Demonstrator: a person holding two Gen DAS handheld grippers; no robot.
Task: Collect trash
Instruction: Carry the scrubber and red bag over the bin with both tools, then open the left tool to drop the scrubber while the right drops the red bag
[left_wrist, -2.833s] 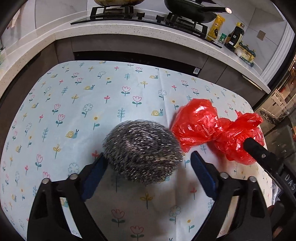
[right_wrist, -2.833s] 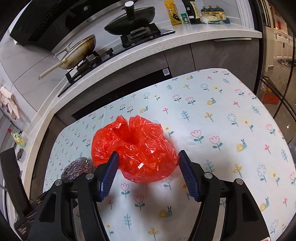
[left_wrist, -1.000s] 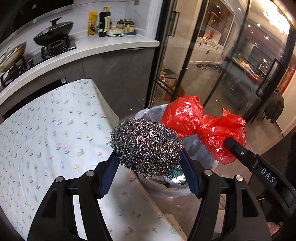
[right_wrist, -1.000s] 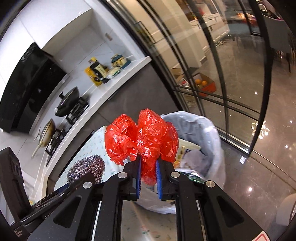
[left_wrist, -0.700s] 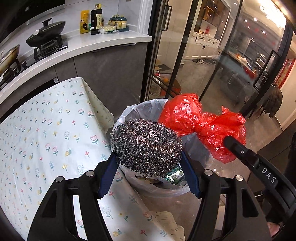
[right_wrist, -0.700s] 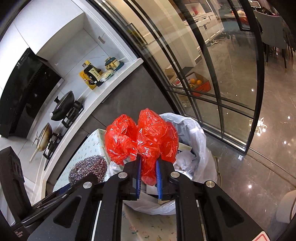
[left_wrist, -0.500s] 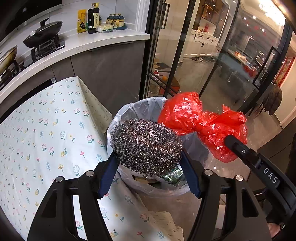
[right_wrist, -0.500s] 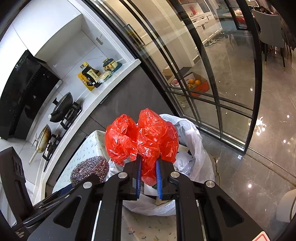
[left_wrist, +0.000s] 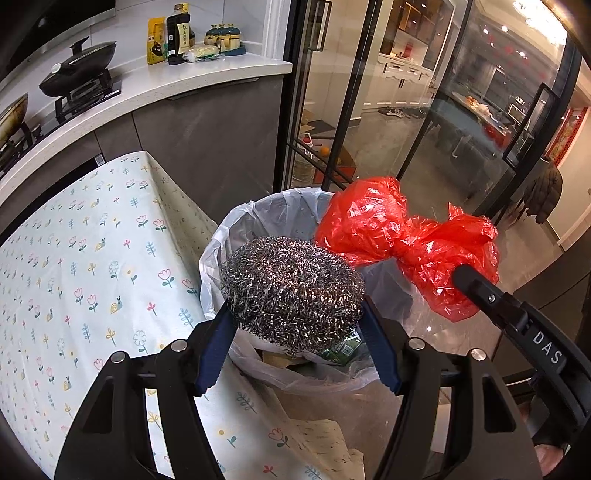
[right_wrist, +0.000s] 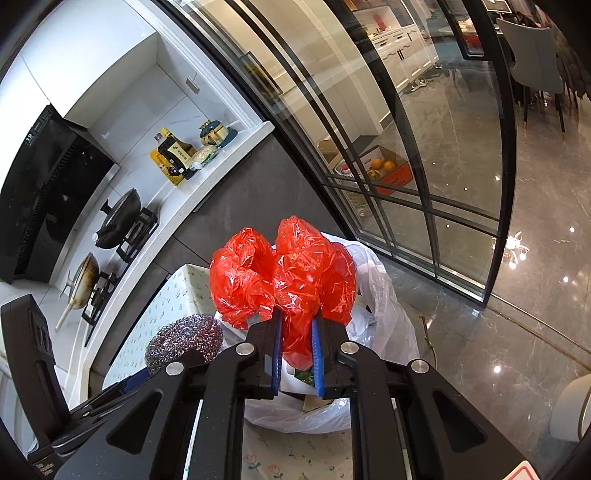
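My left gripper (left_wrist: 295, 347) is shut on a steel wool scrubber (left_wrist: 291, 286) and holds it in the air over the near rim of a trash bin lined with a white bag (left_wrist: 258, 221). My right gripper (right_wrist: 297, 354) is shut on a crumpled red plastic bag (right_wrist: 295, 273) and holds it above the same bin (right_wrist: 384, 295). The red bag (left_wrist: 399, 236) also shows in the left wrist view, over the bin's right side. The scrubber (right_wrist: 184, 339) shows at the left of the right wrist view. Paper and wrappers lie inside the bin.
The table with the flowered cloth (left_wrist: 92, 258) is to the left of the bin. A counter with a stove, pans and bottles (left_wrist: 177, 33) runs behind it. Glass doors (left_wrist: 369, 110) stand beyond the bin. Shiny floor (right_wrist: 498, 332) lies to the right.
Both grippers closed on their items at the table, lifted them and carried them right to the bin. Over the last second they have come nearer over the bin's opening.
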